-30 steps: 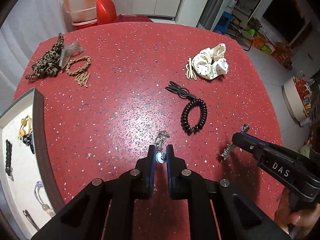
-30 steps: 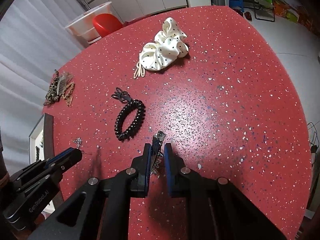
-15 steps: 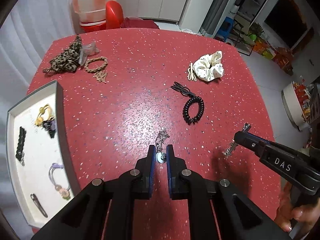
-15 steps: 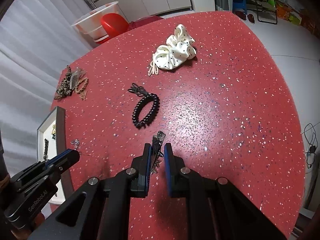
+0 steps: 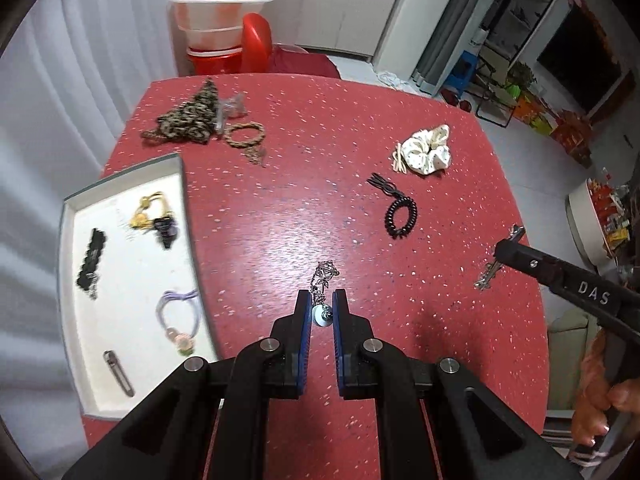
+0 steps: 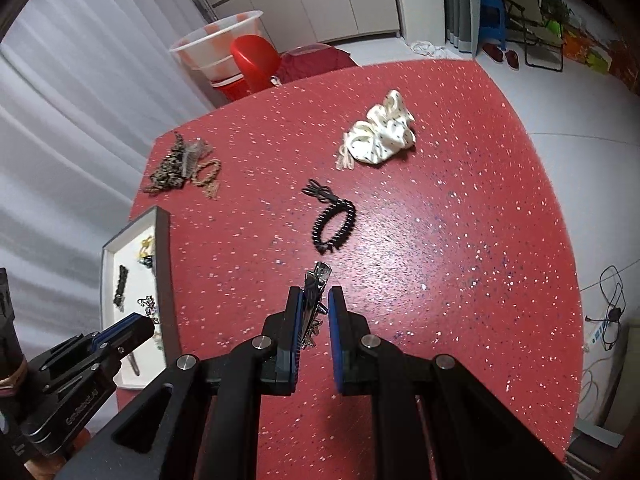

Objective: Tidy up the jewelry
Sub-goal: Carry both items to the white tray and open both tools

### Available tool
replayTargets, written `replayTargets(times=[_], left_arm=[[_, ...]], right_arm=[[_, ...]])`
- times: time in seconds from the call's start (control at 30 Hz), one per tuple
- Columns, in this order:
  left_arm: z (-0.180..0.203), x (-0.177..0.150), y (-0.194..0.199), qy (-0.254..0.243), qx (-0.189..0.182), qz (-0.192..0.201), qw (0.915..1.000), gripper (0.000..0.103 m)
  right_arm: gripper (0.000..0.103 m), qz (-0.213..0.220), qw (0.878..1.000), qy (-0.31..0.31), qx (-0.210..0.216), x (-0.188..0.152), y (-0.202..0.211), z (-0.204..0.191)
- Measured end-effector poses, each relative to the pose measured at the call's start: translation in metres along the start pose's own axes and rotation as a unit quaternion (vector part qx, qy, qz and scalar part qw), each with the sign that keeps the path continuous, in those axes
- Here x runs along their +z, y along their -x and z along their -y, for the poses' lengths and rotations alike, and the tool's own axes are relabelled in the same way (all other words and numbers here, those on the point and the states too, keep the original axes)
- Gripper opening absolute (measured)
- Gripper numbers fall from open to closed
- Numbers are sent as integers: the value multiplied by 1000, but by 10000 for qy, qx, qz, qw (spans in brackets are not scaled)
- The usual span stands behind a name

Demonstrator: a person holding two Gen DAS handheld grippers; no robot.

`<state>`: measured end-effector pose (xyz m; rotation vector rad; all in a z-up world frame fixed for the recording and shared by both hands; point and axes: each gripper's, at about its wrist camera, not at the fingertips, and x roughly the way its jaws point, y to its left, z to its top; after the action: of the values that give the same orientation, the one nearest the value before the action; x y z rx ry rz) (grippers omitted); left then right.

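A red speckled table [image 5: 280, 208] fills both views, with white curtains at the left edge. In the left wrist view, the left gripper [image 5: 322, 304] at lower centre has its jaws pinched on a silver chain with a pale bead [image 5: 322, 292]. A white tray [image 5: 120, 272] holding hair ties sits at the left. In the right wrist view, the right gripper [image 6: 314, 302] at lower centre has its jaws clamped on a silver hair clip [image 6: 316, 284]. A black coil tie [image 6: 334, 226] and a spotted scrunchie [image 6: 380, 136] lie farther up the table.
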<state>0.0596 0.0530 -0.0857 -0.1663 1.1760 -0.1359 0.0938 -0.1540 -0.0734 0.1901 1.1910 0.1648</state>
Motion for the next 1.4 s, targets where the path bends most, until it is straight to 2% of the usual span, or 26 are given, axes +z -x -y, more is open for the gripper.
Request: replayTargets(times=[0.37, 0.77, 1.4], left_arm=[[-50, -9, 40, 402, 187, 200, 9988, 12], [-112, -26, 62, 961, 446, 344, 9938, 12], [-201, -45, 70, 1729, 866, 404, 9803, 12]], right_arm=[[14, 59, 9988, 443, 179, 8, 21, -58], [14, 60, 9934, 1027, 507, 12, 26, -136], [14, -342, 9741, 2001, 997, 6, -17, -254]])
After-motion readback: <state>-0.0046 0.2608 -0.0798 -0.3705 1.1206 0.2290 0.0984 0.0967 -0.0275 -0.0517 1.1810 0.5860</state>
